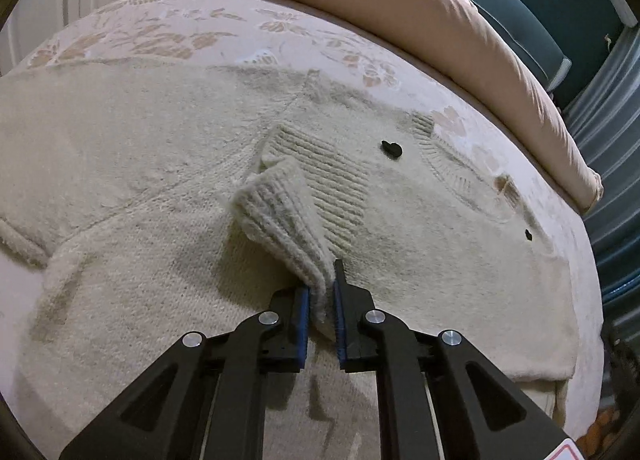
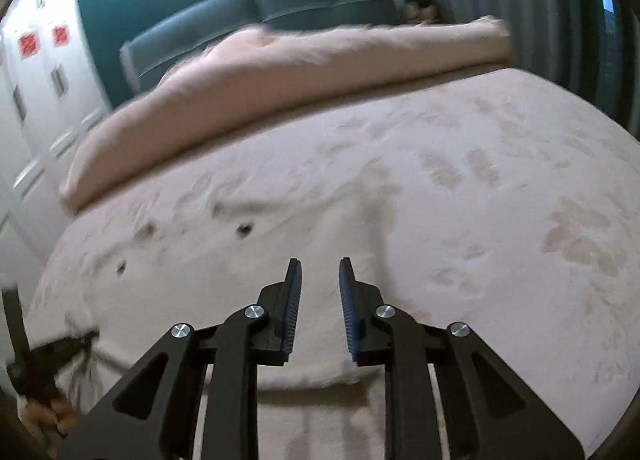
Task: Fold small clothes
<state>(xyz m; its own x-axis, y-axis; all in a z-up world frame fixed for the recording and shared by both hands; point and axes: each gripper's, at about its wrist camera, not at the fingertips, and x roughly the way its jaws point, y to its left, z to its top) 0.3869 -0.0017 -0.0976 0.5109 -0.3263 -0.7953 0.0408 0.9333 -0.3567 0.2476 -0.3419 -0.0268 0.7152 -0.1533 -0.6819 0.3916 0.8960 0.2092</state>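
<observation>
A cream knitted cardigan (image 1: pixel 160 180) with small black buttons (image 1: pixel 391 149) lies spread flat on the bed. My left gripper (image 1: pixel 320 292) is shut on the ribbed sleeve cuff (image 1: pixel 276 212) and holds it folded over the cardigan's body. My right gripper (image 2: pixel 320 280) is open and empty, hovering above the cardigan's lower part (image 2: pixel 224 268) in the blurred right wrist view. The left gripper (image 2: pixel 40 364) shows at the lower left edge of that view.
The bed has a pale pink floral cover (image 1: pixel 168 28) and a rolled pink duvet (image 2: pixel 288 72) along its far side. A teal headboard (image 2: pixel 312 0) and teal wall stand behind. White cupboard doors (image 2: pixel 36 100) are at the left.
</observation>
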